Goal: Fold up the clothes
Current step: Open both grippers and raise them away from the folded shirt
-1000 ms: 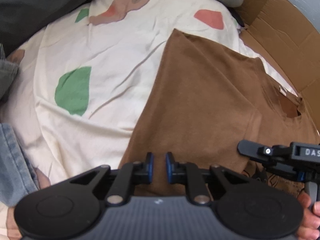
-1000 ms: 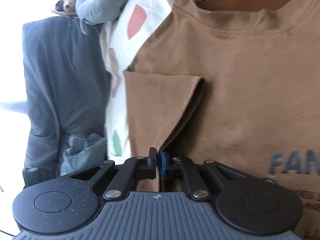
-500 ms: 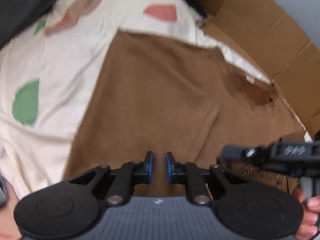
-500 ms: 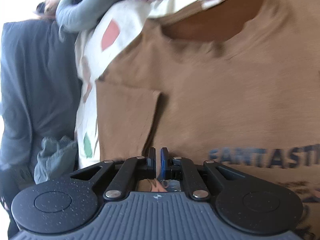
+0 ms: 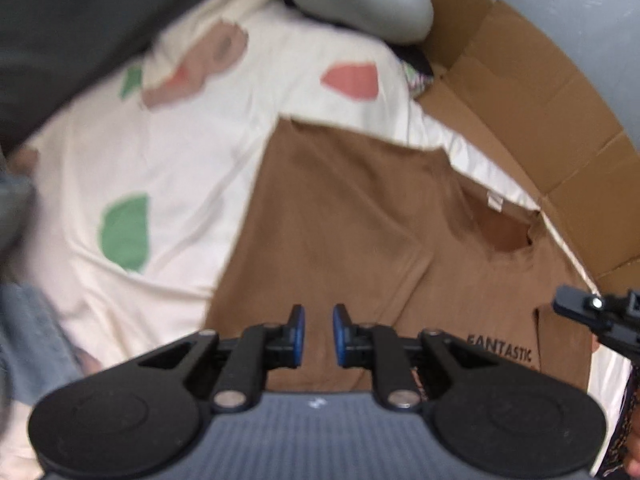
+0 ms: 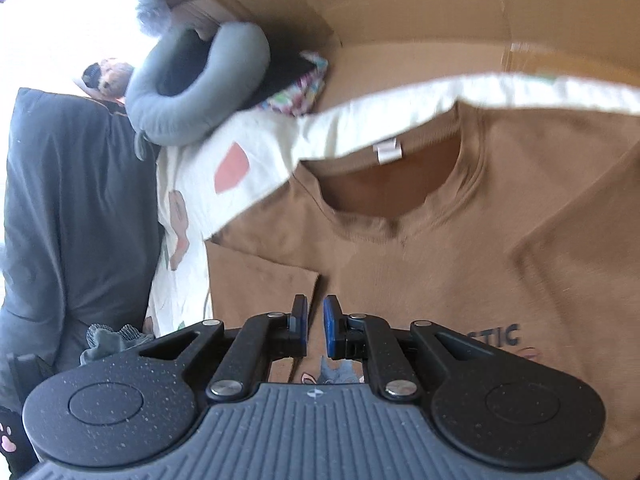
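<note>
Lying mid-frame on a patterned cream sheet (image 5: pixel 168 160), the brown T-shirt (image 5: pixel 340 208) reads "FANTASTIC"; cardboard (image 5: pixel 520 80) flanks it upper right. Left gripper (image 5: pixel 319 330), jaws just widened, and right gripper (image 6: pixel 315 326) stand slightly apart, empty.

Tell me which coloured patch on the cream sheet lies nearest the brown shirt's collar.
The pink patch, just beyond the brown shirt; the green ones sit farther left.
</note>
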